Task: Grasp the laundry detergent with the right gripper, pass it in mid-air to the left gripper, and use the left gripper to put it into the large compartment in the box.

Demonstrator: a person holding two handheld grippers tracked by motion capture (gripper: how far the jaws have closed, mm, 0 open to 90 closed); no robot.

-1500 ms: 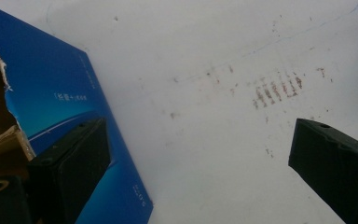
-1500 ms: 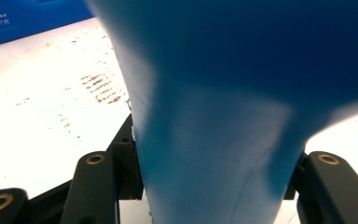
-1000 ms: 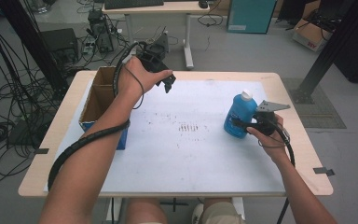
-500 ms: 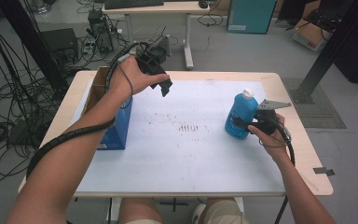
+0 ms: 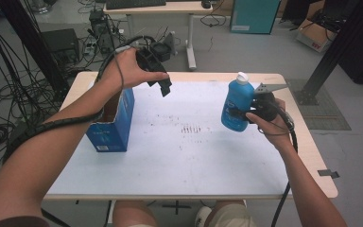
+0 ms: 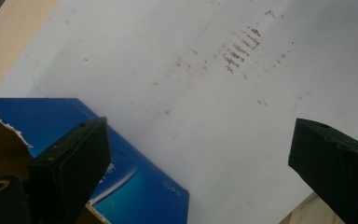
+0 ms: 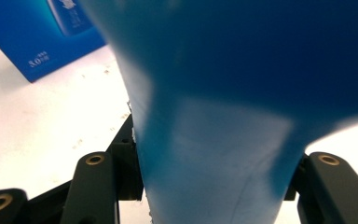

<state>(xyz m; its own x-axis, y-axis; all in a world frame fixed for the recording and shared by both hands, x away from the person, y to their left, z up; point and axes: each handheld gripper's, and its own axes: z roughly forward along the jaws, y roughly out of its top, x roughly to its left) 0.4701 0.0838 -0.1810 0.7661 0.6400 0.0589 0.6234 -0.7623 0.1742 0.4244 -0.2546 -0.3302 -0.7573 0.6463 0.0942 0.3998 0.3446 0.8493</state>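
Observation:
My right gripper point(image 5: 244, 116) is shut on a blue bottle point(image 5: 237, 105) with a white cap and holds it upright above the right part of the table. In the right gripper view the blue bottle point(image 7: 223, 107) sits squeezed between both jaws. My left gripper point(image 5: 163, 87) hangs open in the air over the table's back left, just right of a blue cardboard box point(image 5: 115, 124). Its wide-apart jaws frame the box point(image 6: 135, 186) and bare white tabletop, with nothing between them.
The white table point(image 5: 184, 161) carries a patch of brown marks point(image 5: 191, 128) at its middle. The open-topped box stands at the left edge. Cables and stands point(image 5: 23, 94) lie on the floor to the left, and a desk point(image 5: 170, 9) stands behind.
My right gripper has lifted the bottle off the table. The left hand has stayed roughly in place over the back left.

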